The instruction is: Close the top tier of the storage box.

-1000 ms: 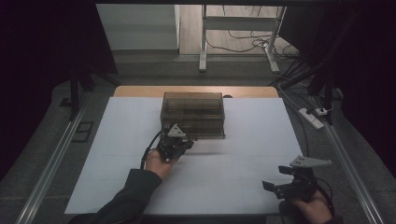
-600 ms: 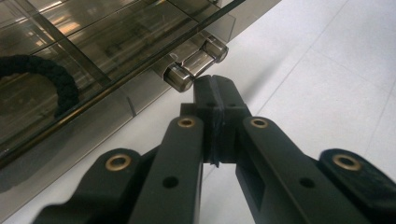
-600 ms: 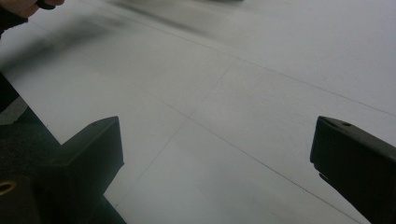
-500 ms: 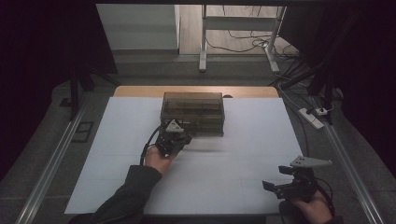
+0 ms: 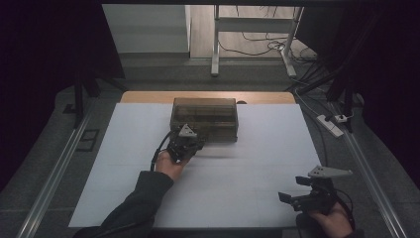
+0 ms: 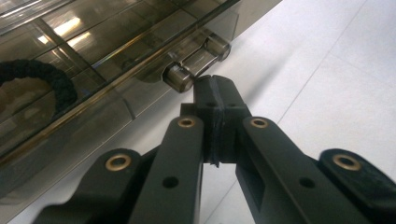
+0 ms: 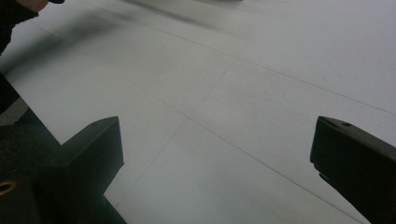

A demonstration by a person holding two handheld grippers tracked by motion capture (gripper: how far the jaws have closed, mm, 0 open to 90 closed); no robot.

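A smoky see-through box [image 5: 204, 116] stands at the back middle of the white sheet [image 5: 247, 163]. My left gripper [image 5: 187, 141] is at its front left corner. In the left gripper view the jaws [image 6: 215, 86] are pressed together, their tip touching the box's small clear bar handle [image 6: 196, 67] low on the front wall [image 6: 93, 56]. Whether the handle is pinched I cannot tell. A black braided ring [image 6: 46, 79] lies inside the box. My right gripper [image 5: 293, 189] rests at the front right with its jaws [image 7: 217, 135] wide apart over bare sheet, holding nothing.
A power strip [image 5: 331, 124] with cables lies off the table's right side. Metal rails [image 5: 54, 173] run along both sides. A white stand's legs [image 5: 216, 44] rise behind the table. The person's left sleeve [image 5: 133, 203] crosses the front left of the sheet.
My left gripper has edged a little toward the box's front. The right gripper has stayed where it was.
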